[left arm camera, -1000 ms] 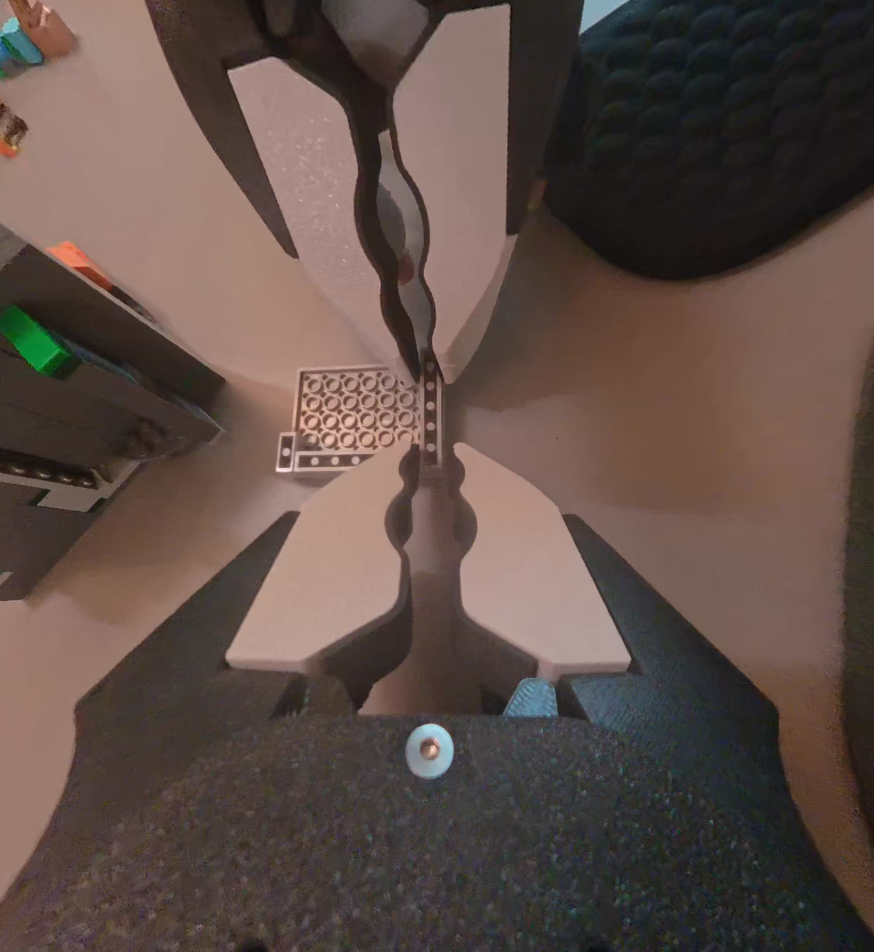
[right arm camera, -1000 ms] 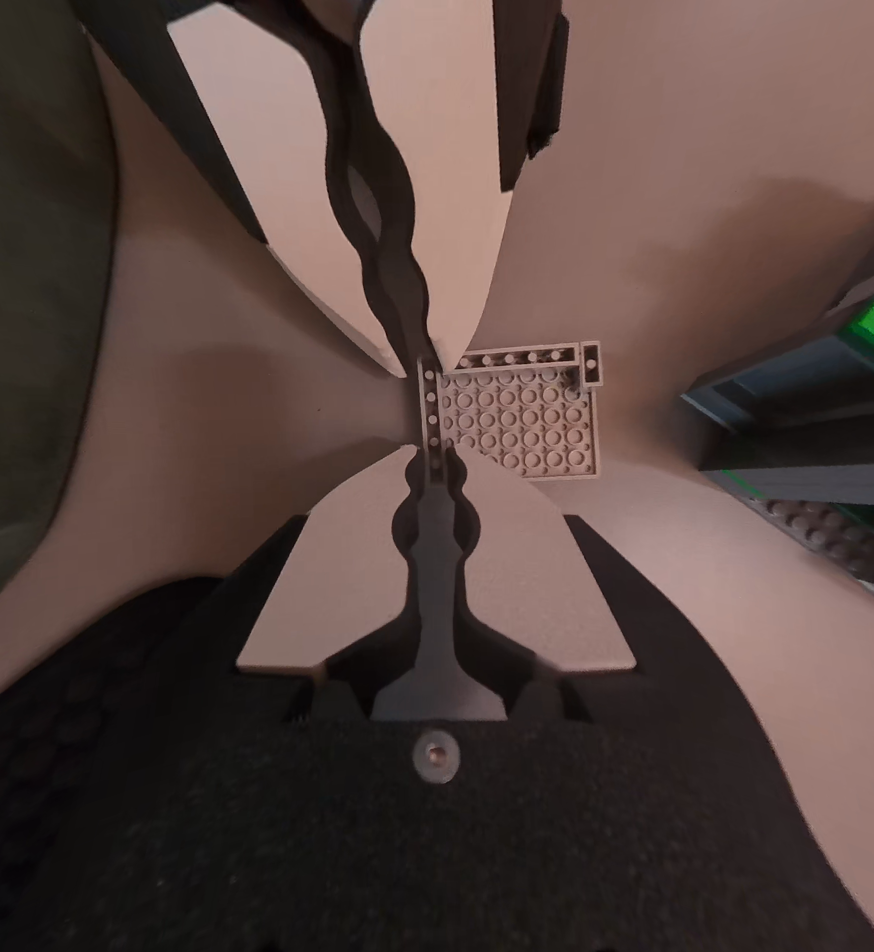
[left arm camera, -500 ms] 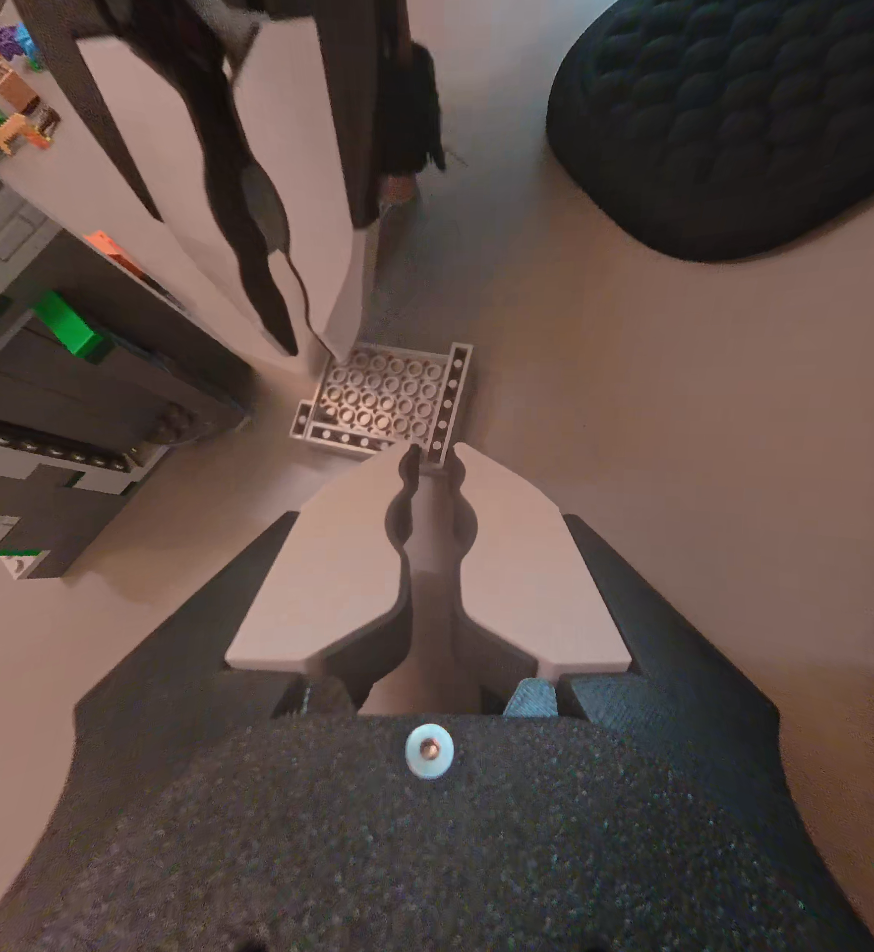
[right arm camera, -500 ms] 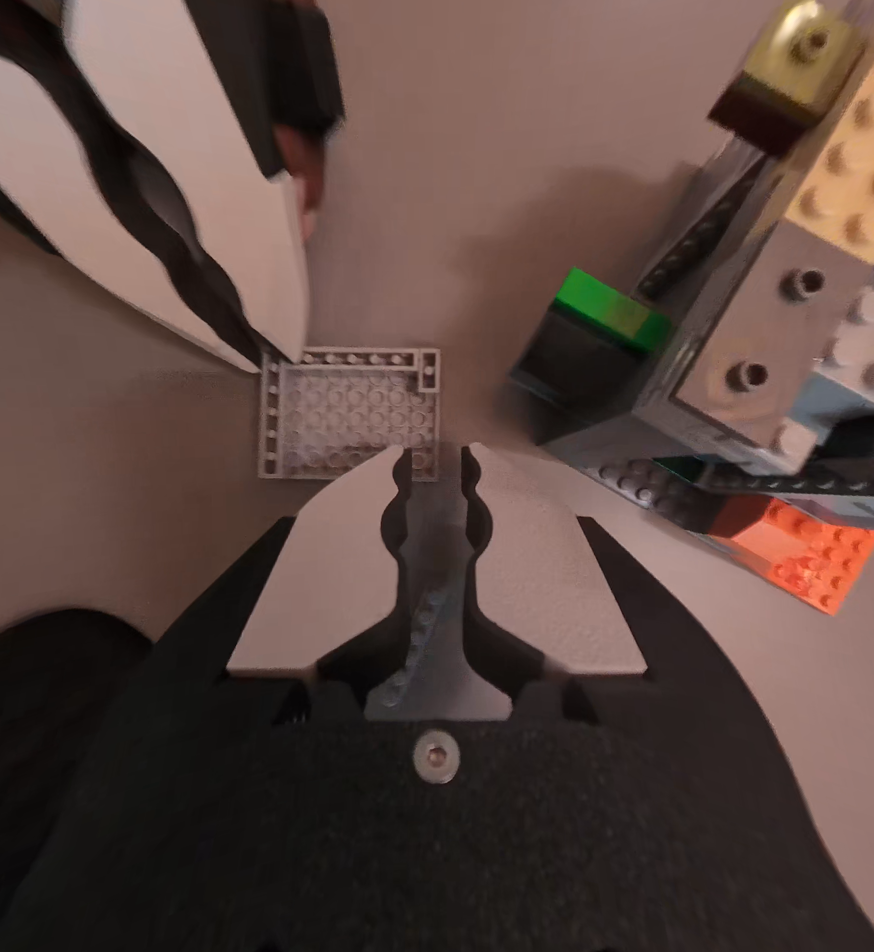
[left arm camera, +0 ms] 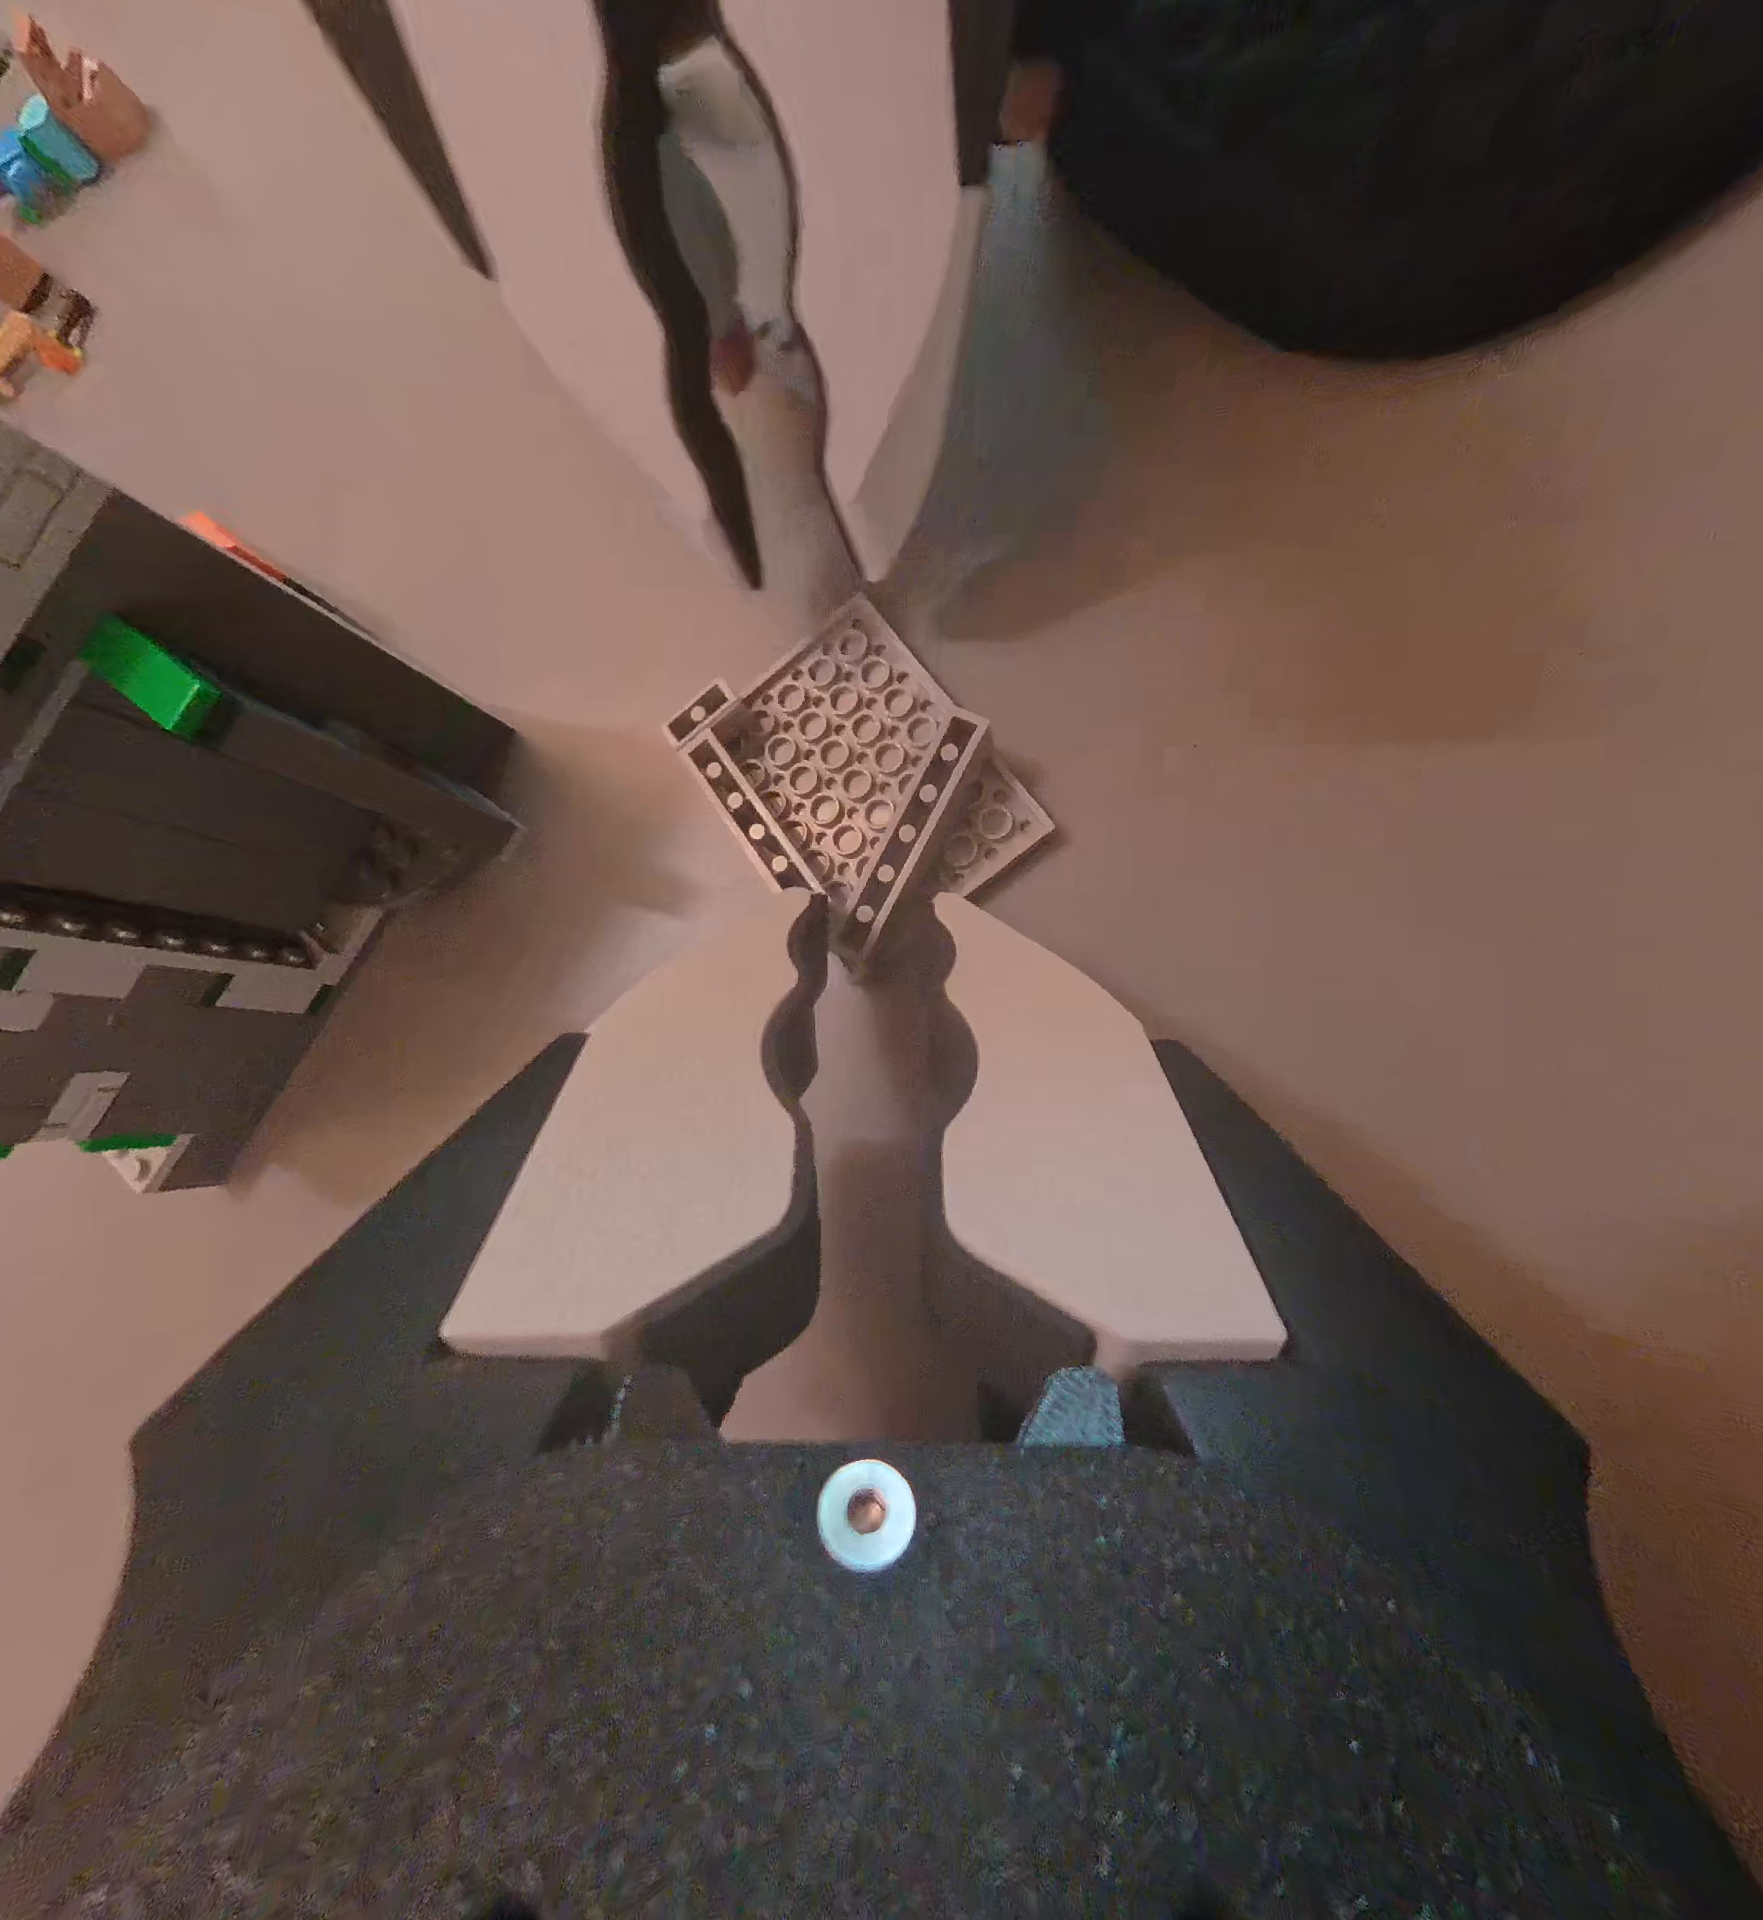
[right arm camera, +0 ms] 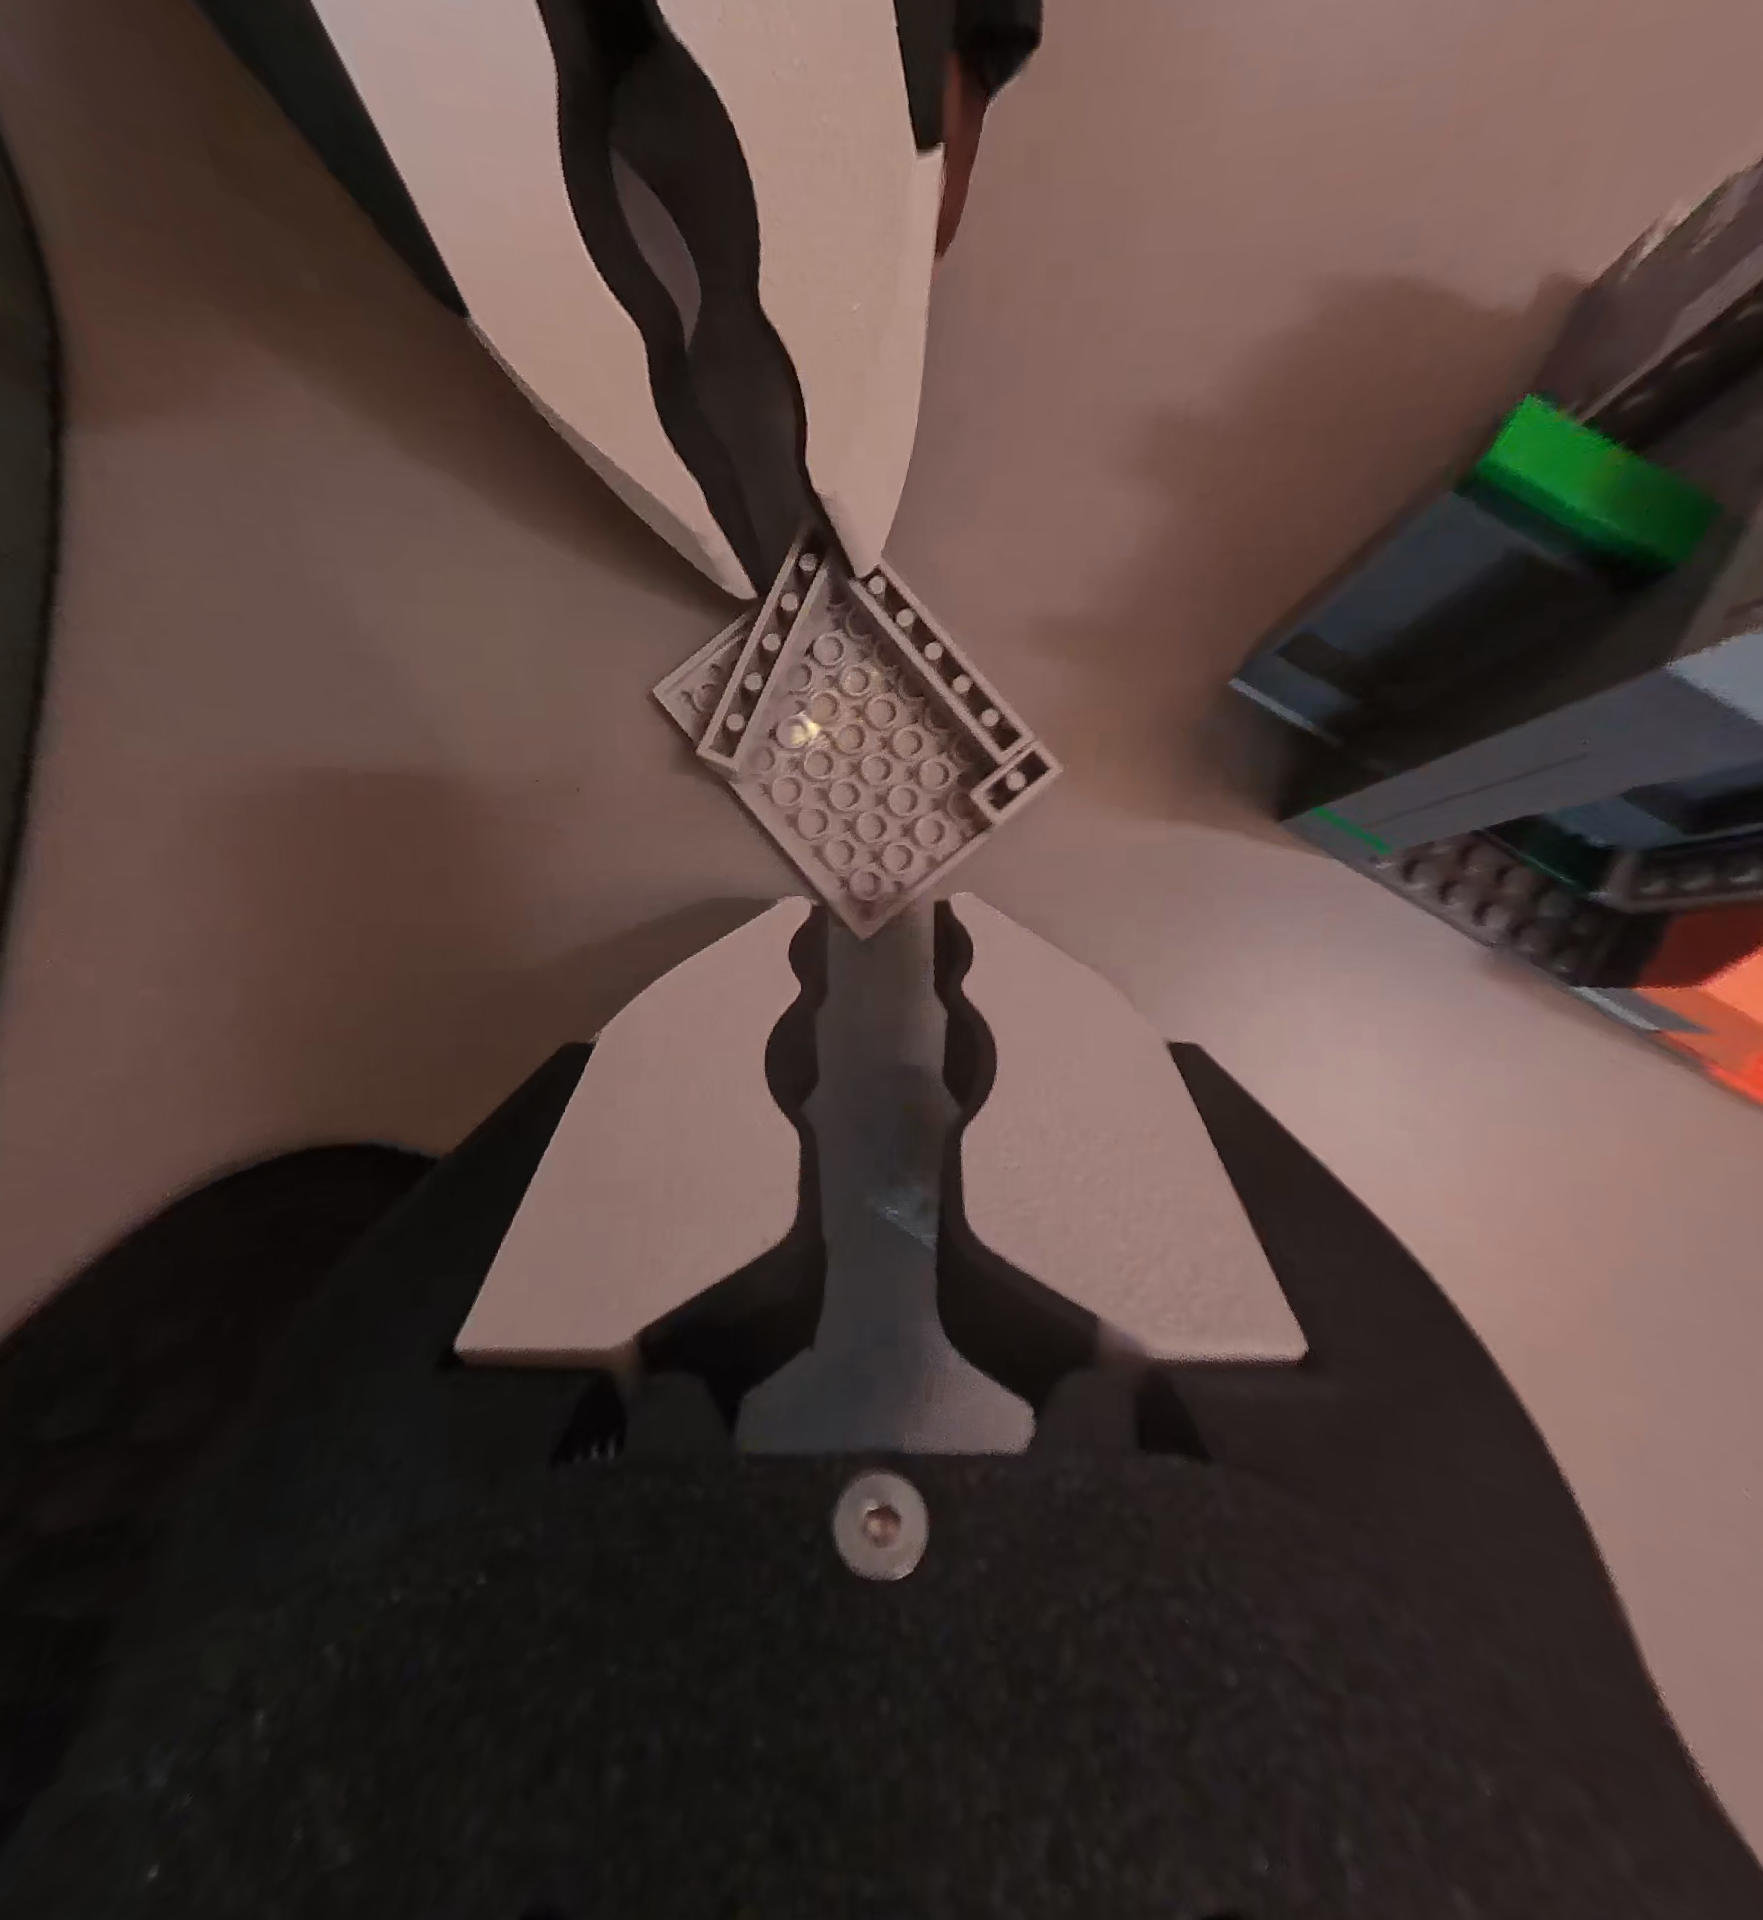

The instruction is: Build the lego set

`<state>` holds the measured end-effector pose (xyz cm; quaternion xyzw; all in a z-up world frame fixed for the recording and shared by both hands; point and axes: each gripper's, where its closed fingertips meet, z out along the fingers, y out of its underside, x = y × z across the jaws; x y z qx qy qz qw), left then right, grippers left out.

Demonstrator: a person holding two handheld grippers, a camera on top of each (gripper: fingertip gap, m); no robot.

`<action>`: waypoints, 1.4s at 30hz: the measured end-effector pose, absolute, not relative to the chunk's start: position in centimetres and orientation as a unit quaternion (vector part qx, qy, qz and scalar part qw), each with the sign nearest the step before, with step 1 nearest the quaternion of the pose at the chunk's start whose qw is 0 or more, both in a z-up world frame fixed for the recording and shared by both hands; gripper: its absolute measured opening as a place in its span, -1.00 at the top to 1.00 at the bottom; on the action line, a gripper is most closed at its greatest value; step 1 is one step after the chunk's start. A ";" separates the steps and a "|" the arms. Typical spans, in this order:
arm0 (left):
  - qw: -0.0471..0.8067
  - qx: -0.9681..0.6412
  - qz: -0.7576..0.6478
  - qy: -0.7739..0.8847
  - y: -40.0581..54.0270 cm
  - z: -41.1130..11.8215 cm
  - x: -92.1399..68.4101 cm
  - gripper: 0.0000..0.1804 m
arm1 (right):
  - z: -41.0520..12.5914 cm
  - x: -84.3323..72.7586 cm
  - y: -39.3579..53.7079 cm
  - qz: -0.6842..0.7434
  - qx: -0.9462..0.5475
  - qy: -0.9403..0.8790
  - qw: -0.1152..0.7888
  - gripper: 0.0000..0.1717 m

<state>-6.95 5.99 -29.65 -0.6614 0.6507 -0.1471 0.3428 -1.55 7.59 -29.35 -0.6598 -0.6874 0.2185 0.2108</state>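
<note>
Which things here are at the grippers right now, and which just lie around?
At the grippers: grey studded plate with rails, one corner between the left gripper's fingertips, the opposite between the right gripper's; second grey plate under it.
Lying about: dark brick building; small colourful figures; black cushion.

- Left hand-held gripper (left arm camera: 869, 914): a black, speckled, rough-textured body that widens toward the camera.
- Its two fingers (left arm camera: 648, 1122) are flat pale plates with wavy dark inner edges.
- A white washer (left arm camera: 865, 1512) around a small screw sits on the body's midline.
- Right hand-held gripper (right arm camera: 872, 920): the same build, with a grey screw (right arm camera: 879, 1525).
</note>
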 end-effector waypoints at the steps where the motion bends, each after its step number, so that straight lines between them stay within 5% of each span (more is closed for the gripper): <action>1: 0.344 -0.656 -0.146 0.655 6.0 -29.6 -7.0 0.82 | -29.0 -1.6 8.0 0.214 -0.650 -0.694 0.225 0.78; 31: 0.388 -0.595 -0.217 0.670 4.0 -26.8 -6.6 0.81 | -30.1 -4.6 9.0 0.235 -0.555 -0.772 0.200 0.80; 42: 0.250 -0.543 -0.193 0.778 4.1 -29.4 -5.7 0.89 | -30.1 -4.7 8.6 0.234 -0.536 -0.788 0.191 0.80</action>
